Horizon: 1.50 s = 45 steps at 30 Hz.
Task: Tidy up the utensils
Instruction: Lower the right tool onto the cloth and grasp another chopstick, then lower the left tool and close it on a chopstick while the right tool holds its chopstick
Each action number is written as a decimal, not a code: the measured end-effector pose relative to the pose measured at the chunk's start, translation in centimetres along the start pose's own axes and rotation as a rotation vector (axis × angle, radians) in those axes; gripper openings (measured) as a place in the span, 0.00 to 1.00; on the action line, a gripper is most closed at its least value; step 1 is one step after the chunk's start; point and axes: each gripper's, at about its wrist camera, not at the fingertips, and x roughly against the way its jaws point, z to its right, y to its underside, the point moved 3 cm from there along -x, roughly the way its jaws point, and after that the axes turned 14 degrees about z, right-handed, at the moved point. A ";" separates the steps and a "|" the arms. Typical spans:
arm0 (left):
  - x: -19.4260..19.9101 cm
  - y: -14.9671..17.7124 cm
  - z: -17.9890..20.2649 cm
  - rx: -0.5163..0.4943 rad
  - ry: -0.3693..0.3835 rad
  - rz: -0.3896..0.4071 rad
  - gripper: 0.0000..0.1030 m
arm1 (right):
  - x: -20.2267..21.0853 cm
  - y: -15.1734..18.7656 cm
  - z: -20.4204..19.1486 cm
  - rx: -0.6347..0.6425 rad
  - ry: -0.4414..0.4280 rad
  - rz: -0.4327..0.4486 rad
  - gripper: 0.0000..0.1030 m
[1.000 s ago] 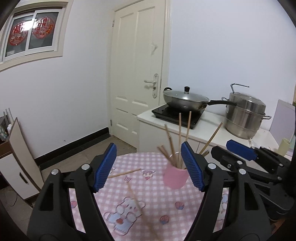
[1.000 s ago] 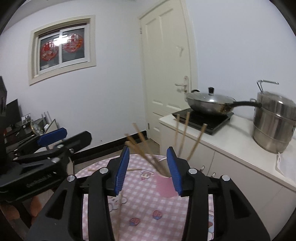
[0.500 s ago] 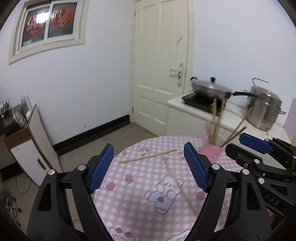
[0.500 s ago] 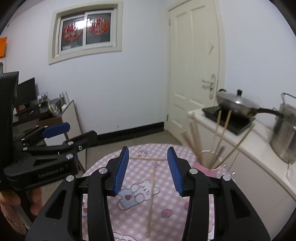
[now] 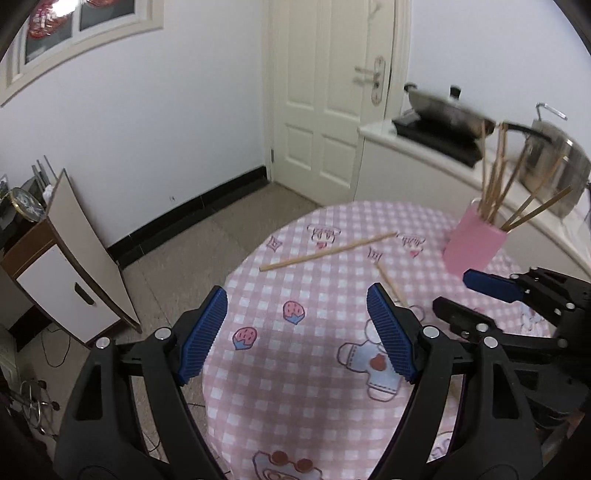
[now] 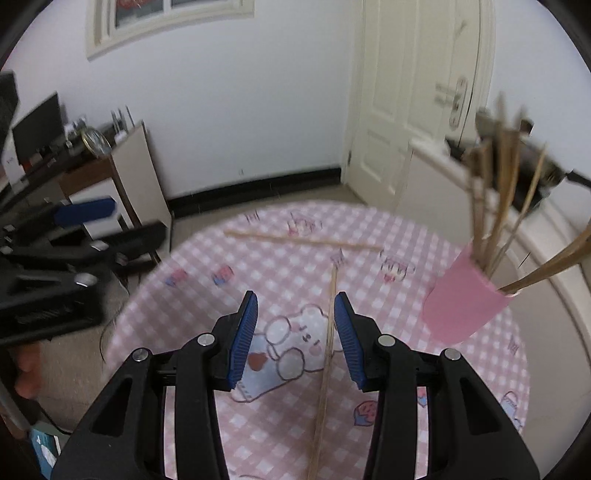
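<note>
Both tools have been tilted down toward the desk (image 5: 295,387); left tool (image 5: 297,332) and right tool (image 6: 295,338) are held apart, empty, above two loose chopsticks (image 6: 325,369) beside the pink cup (image 6: 463,306).

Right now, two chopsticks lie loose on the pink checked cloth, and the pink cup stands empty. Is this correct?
Not quite. The two loose chopsticks do lie on the cloth, but the pink cup is not empty: several chopsticks stand in it, as the right wrist view shows.

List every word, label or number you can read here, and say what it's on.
Nothing reads clearly.
Tablecloth: small pink marks beside the cartoon prints, too blurred to read.
Side of the left tongs: motion-blurred, nothing legible.
Red window decorations: blurred and cut off, unreadable.
</note>
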 end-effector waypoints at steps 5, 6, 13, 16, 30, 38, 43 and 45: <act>-3.9 0.6 0.3 -0.048 0.017 -0.063 0.75 | -4.7 1.7 1.6 -0.024 0.016 -0.104 0.35; -4.8 0.7 0.4 -0.057 0.022 -0.078 0.75 | -5.6 2.0 1.9 -0.027 0.019 -0.121 0.35; -8.6 1.2 1.1 -0.083 0.035 -0.123 0.75 | -9.2 3.4 3.6 -0.050 0.031 -0.203 0.31; -9.9 1.1 1.6 -0.104 0.042 -0.132 0.75 | -10.2 3.7 3.9 -0.046 0.029 -0.225 0.24; -15.6 0.7 6.1 -0.253 0.167 -0.157 0.75 | -10.7 3.8 7.8 -0.110 0.082 -0.180 0.05; -18.8 0.3 8.5 -0.322 0.224 -0.161 0.75 | -11.1 3.6 9.4 -0.176 0.117 -0.143 0.05; -20.4 0.5 9.6 -0.350 0.254 -0.181 0.75 | -11.4 3.7 10.1 -0.206 0.116 -0.128 0.05; -20.9 0.5 10.1 -0.362 0.261 -0.186 0.71 | -11.5 3.6 10.1 -0.214 0.111 -0.125 0.05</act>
